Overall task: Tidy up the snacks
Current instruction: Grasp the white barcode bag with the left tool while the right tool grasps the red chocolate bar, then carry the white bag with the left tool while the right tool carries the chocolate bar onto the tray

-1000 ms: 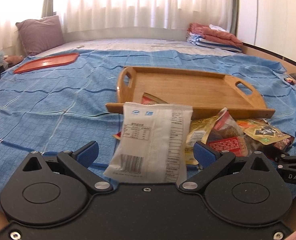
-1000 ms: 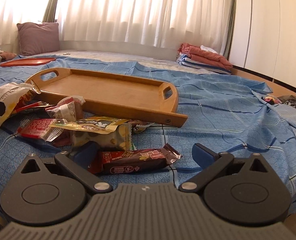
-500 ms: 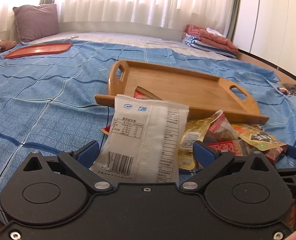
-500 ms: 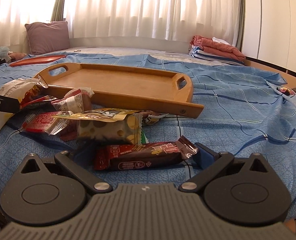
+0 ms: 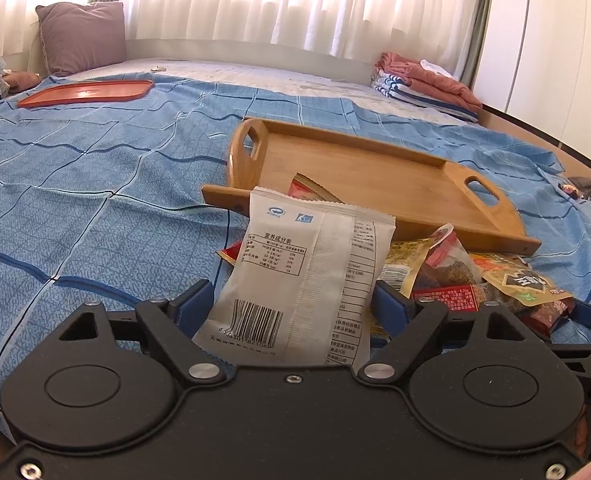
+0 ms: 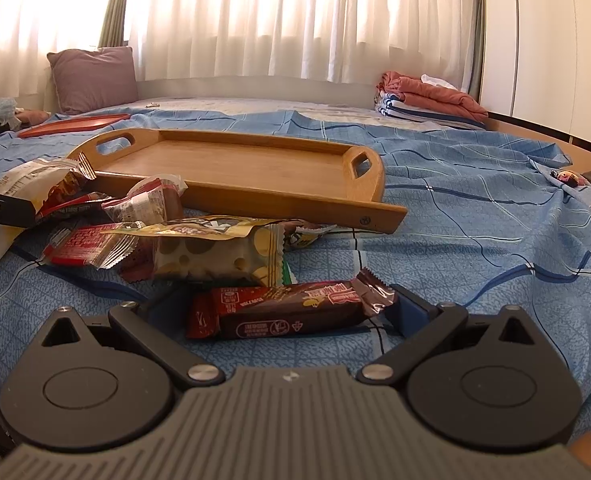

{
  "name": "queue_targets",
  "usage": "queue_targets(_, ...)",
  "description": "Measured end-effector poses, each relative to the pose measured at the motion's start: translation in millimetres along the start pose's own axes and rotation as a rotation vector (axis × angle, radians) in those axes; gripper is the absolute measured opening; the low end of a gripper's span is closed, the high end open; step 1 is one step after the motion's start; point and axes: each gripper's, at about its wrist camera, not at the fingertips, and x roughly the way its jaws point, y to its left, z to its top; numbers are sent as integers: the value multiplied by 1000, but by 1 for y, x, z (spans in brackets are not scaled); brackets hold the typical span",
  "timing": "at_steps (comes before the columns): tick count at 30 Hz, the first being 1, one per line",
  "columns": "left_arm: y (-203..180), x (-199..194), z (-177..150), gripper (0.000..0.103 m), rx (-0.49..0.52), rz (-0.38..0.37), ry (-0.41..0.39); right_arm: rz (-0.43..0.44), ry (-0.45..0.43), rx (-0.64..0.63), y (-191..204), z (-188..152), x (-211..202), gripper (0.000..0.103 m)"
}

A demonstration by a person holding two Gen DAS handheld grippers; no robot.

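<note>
My left gripper (image 5: 293,300) is shut on a white snack packet (image 5: 307,276) with a barcode, held upright in front of the wooden tray (image 5: 375,172). A pile of snack packets (image 5: 475,276) lies on the blue bedspread before the tray's near rim. My right gripper (image 6: 283,308) is open, its blue pads on either side of a brown chocolate bar (image 6: 291,310) lying on the bedspread. The tray (image 6: 231,160) is bare inside in the right wrist view. The white packet (image 6: 19,184) shows at the far left there.
A red tray (image 5: 87,92) lies far left on the bed. A purple pillow (image 5: 81,36) and folded clothes (image 5: 427,80) sit at the back near the curtains. A yellow packet (image 6: 215,252) and red packets (image 6: 91,244) lie between the bar and the tray.
My right gripper has moved forward and down, so the chocolate bar now lies between its fingers. My left gripper has shifted slightly with the white packet still in it.
</note>
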Motion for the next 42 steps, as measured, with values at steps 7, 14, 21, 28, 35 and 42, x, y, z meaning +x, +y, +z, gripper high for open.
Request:
queue_targets(7, -4, -7, 0, 75, -10, 2, -1, 4, 8, 22, -1, 1, -1, 103)
queue_targets(14, -4, -15, 1, 75, -21, 10, -5, 12, 5, 39, 1, 4, -8, 91)
queue_targets(21, 0, -25, 6, 74, -37, 21, -30, 23, 19, 36, 7, 9, -16, 73)
queue_targets(28, -4, -34, 12, 73, -8, 40, -56, 17, 3, 65, 6, 15, -30, 70)
queue_targets(35, -2, -38, 23, 73, -24, 31, -70, -10, -22, 63, 1, 31, -45, 70)
queue_targets(42, 3, -42, 43, 73, -17, 33, -75, -89, -6, 29, -3, 45, -48, 70)
